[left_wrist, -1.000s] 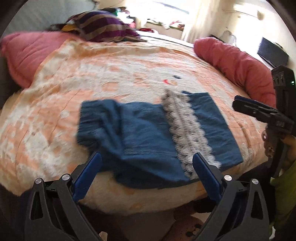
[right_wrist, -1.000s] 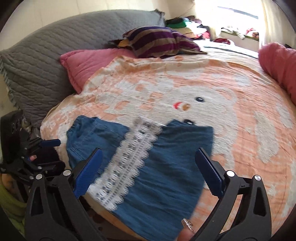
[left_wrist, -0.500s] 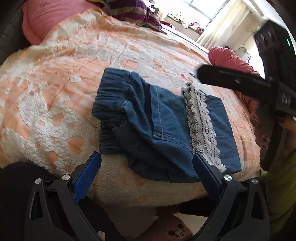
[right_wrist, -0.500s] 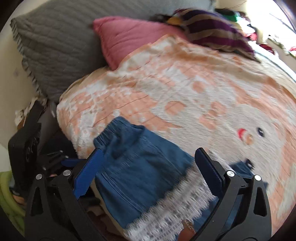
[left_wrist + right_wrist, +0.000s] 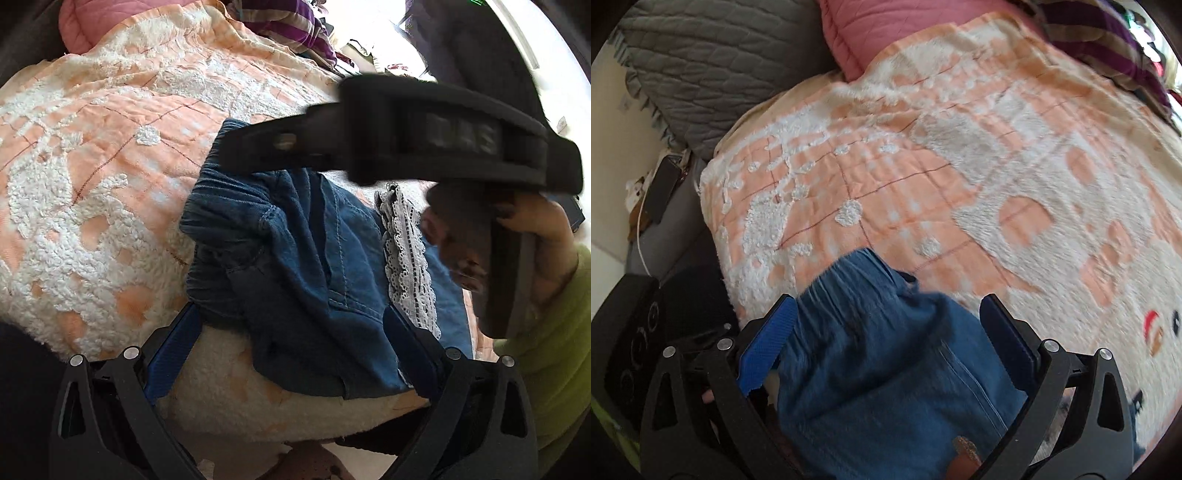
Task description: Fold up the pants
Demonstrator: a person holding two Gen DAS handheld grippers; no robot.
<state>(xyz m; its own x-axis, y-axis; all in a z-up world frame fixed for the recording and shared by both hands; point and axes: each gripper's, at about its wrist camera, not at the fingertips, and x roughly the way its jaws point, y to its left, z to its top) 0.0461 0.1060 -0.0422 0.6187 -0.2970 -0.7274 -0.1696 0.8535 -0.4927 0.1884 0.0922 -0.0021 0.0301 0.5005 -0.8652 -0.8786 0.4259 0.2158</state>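
Blue denim pants (image 5: 295,266) with a white lace band (image 5: 406,254) lie partly folded near the front edge of the bed. In the left wrist view my left gripper (image 5: 295,339) is open, its blue fingertips either side of the near waistband corner. The right gripper's black body (image 5: 406,136) reaches across above the pants. In the right wrist view my right gripper (image 5: 886,332) is open just over the elastic waistband of the pants (image 5: 886,354), holding nothing.
The orange and white fleece blanket (image 5: 960,166) covers the bed. A pink pillow (image 5: 886,33) and a grey quilted cushion (image 5: 701,74) lie at the back left, a purple striped cloth (image 5: 288,26) further back. The bed edge (image 5: 258,406) is just below the pants.
Both grippers have moved in closer to the waistband end of the pants. The right gripper has swung left over the pants. Both stay open.
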